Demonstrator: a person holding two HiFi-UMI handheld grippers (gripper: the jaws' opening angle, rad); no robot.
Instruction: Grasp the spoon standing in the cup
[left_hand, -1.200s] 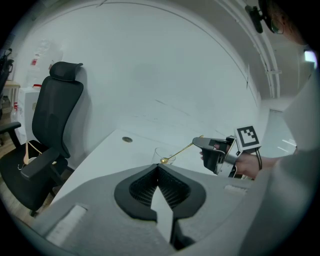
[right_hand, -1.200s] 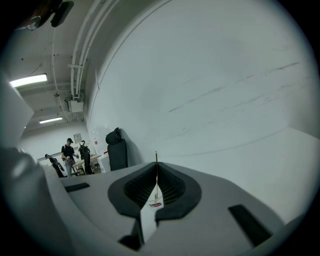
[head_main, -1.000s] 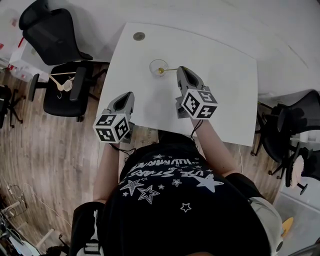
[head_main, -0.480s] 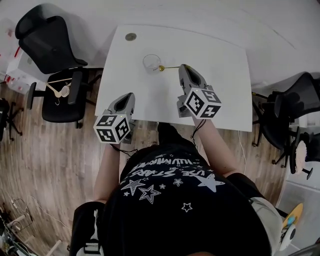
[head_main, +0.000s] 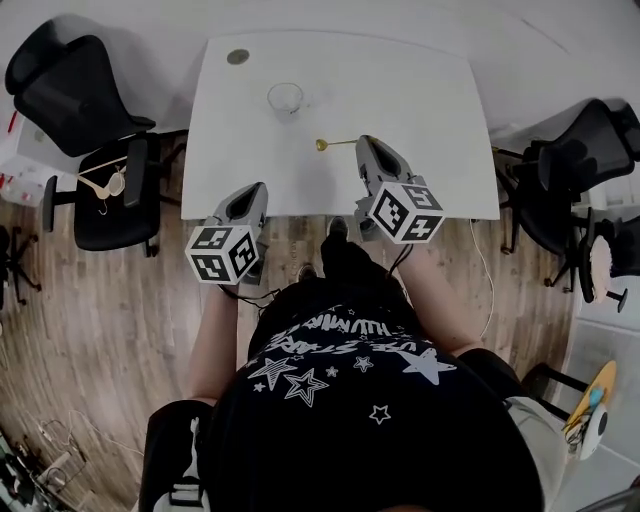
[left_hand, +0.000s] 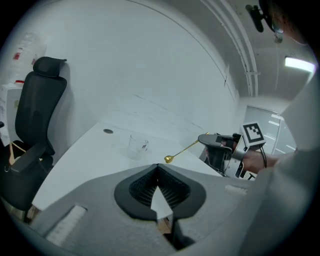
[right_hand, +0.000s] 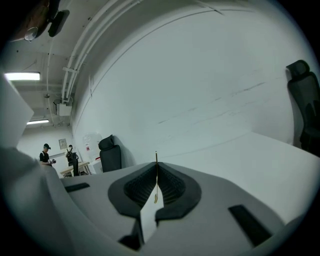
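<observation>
Gold spoon (head_main: 337, 143) in the clenched right tongs (head_main: 361, 142), near-right of the glass cup (head_main: 285, 98); left tongs (head_main: 258, 189) clenched, empty.

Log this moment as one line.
right gripper: shut on spoon | spoon: outside cup | cup: upright on table | left gripper: shut, empty

Shiny gold metal spoon (head_main: 335, 143), clear glass cup (head_main: 285, 98), matt white table (head_main: 400, 90), wood-grain floor (head_main: 120, 300).

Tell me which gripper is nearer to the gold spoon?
Right. The right gripper is shut on the spoon handle; the left gripper is apart from it, to its left.
</observation>
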